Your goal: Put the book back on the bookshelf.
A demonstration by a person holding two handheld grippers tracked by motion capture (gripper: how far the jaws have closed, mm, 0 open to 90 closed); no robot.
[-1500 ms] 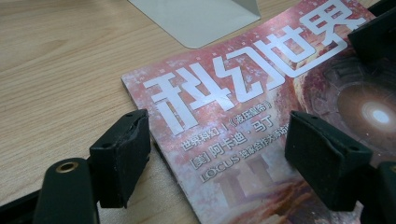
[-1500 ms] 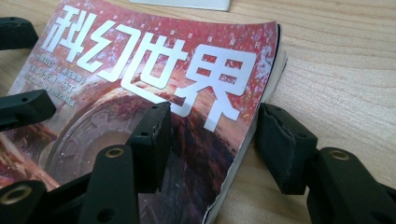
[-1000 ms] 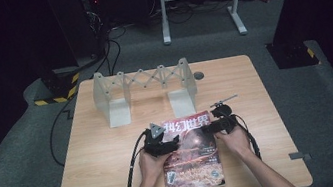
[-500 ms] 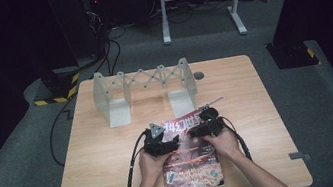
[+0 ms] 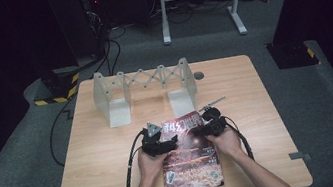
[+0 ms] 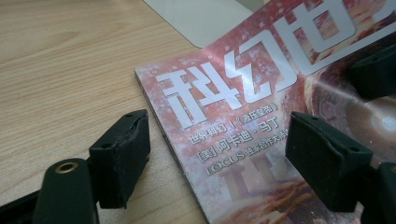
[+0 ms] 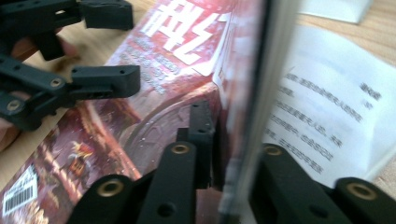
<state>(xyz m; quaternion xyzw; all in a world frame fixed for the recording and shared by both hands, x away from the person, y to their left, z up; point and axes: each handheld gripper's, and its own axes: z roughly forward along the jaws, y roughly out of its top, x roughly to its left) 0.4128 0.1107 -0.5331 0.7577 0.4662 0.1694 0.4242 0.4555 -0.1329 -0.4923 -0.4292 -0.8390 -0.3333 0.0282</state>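
Near the bench's (image 5: 113,152) front edge, right gripper (image 7: 224,154) clamps the magazine's (image 5: 193,160) lifted cover; left gripper (image 6: 219,154) gapes astride its spine.

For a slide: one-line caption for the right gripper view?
Right gripper pinches the magazine cover's edge, lifting it off a printed page.

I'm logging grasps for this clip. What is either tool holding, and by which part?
The right tool pinches the magazine by its raised right page edge. The left tool is open, straddling the spine edge.
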